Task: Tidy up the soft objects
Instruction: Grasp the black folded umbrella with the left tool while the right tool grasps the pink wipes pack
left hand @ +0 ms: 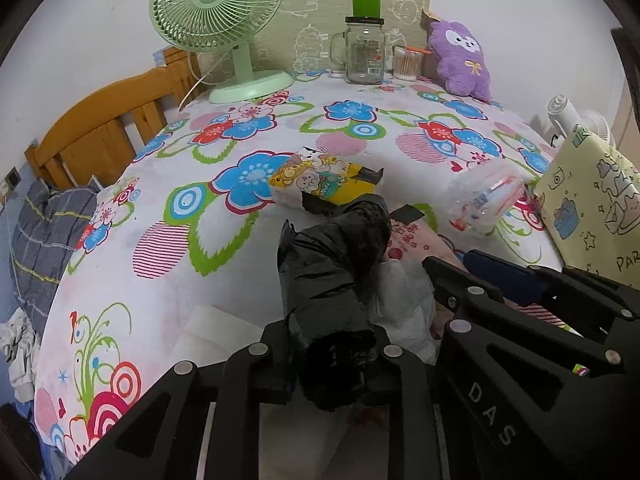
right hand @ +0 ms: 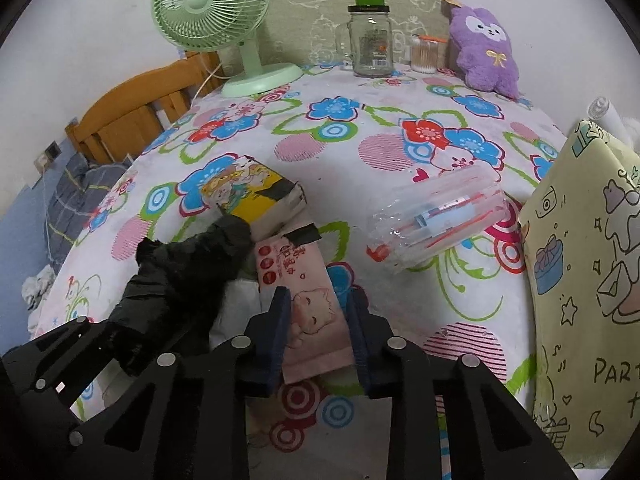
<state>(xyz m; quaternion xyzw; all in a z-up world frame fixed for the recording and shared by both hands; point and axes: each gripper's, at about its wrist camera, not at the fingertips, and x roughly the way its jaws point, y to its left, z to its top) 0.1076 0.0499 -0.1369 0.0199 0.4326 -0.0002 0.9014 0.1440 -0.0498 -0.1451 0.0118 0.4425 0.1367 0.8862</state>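
Two black two-finger grippers reach down at a steep slant over the near edge of our flower-print cloth-covered table point(right hand: 380, 136), side by side. Our left gripper point(left hand: 332, 364) has its jaws drawn fully in around the near end of a crumpled black plastic bag roll point(left hand: 336, 264), which sticks out past the fingertips toward the middle of the table. Its far end lies against the yellow cartoon-print tissue pack point(left hand: 320, 184), though we cannot tell if it truly touches. A white plastic bag point(left hand: 404, 304) lies under the roll, just beside it.

Our right gripper point(right hand: 320, 332) sits with its blue-padded fingers point(right hand: 276, 332) on either side of a flat pink tissue pack with a cat drawing point(right hand: 312, 304); the pads press on both long edges, so the pack is gripped, lying flat on the cloth near the front edge.

A clear plastic sleeve holding red and blue items point(right hand: 436, 220) lies toward the right edge, near a pale yellow cartoon-print bag point(right hand: 580, 280) standing at that edge. Along the far edge stand a green desk fan point(right hand: 216, 20), a glass jar with a black lid point(right hand: 370, 40) and a purple plush toy point(right hand: 488, 48).
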